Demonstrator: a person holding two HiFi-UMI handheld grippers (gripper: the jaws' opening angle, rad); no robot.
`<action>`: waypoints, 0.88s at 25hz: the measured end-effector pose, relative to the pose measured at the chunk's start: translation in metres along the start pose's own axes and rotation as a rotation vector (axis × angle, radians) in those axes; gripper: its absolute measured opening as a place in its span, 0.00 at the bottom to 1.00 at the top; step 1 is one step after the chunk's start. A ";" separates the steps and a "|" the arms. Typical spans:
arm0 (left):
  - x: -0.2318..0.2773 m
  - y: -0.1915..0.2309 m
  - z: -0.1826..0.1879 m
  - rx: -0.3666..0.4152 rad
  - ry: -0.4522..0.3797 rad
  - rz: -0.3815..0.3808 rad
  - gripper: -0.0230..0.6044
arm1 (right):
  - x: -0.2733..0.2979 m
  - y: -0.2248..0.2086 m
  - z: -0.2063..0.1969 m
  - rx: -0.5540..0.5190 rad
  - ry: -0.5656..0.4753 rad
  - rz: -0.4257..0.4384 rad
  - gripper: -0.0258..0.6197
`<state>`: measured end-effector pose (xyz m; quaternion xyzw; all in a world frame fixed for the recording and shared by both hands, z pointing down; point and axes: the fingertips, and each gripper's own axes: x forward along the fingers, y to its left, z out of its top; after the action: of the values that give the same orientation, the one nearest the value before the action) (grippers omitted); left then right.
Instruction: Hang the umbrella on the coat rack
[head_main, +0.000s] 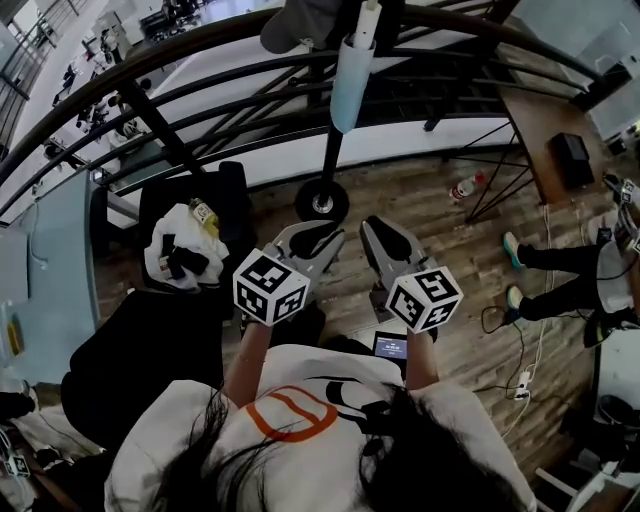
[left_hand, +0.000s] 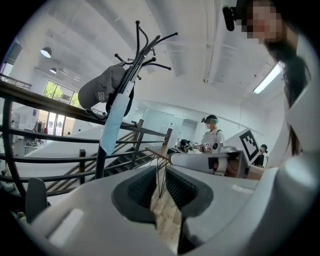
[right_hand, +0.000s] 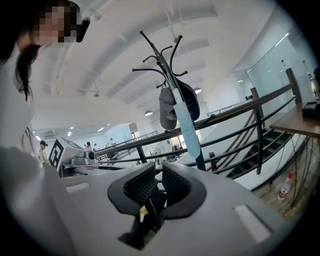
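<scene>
Head view, item one: a pale blue folded umbrella (head_main: 352, 75) hangs down the pole of a black metal coat rack (head_main: 322, 200), ahead of and above both grippers, well apart from them. A grey cap (head_main: 300, 25) shares the rack's top hooks.

Left gripper (head_main: 318, 236): jaws a narrow gap apart, nothing between them but floor seen through. Right gripper (head_main: 388, 238): jaws likewise slightly parted, gripping nothing. Both are held side by side close to the person's chest, pointing toward the rack's round base.

Step, as judged: the hanging looks complete, since neither gripper touches the umbrella. The next move probably calls only for keeping clear, without knocking the rack or the cap.

Surroundings: brown wooden plank floor (head_main: 440, 230) beneath both grippers; black metal railing (head_main: 200, 100) beyond the rack; a black chair (head_main: 190, 200) left of the left gripper, heaped with white and black cloth; a clear plastic bottle (head_main: 465, 187) and a wooden table (head_main: 545, 130) right of the right gripper; another person's legs (head_main: 560, 270) farther right.
</scene>
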<state>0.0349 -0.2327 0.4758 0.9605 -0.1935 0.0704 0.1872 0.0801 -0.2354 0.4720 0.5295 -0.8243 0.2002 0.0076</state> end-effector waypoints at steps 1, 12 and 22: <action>-0.005 -0.009 -0.004 0.005 -0.007 0.006 0.10 | -0.009 0.005 -0.004 -0.006 -0.005 0.006 0.12; 0.009 -0.115 -0.020 -0.013 -0.037 0.081 0.10 | -0.114 0.002 -0.015 0.021 -0.018 0.085 0.12; -0.007 -0.184 -0.051 -0.045 -0.047 0.126 0.10 | -0.192 0.008 -0.035 0.051 -0.041 0.086 0.12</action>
<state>0.0983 -0.0537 0.4602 0.9433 -0.2595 0.0553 0.1994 0.1500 -0.0533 0.4587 0.4976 -0.8409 0.2105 -0.0316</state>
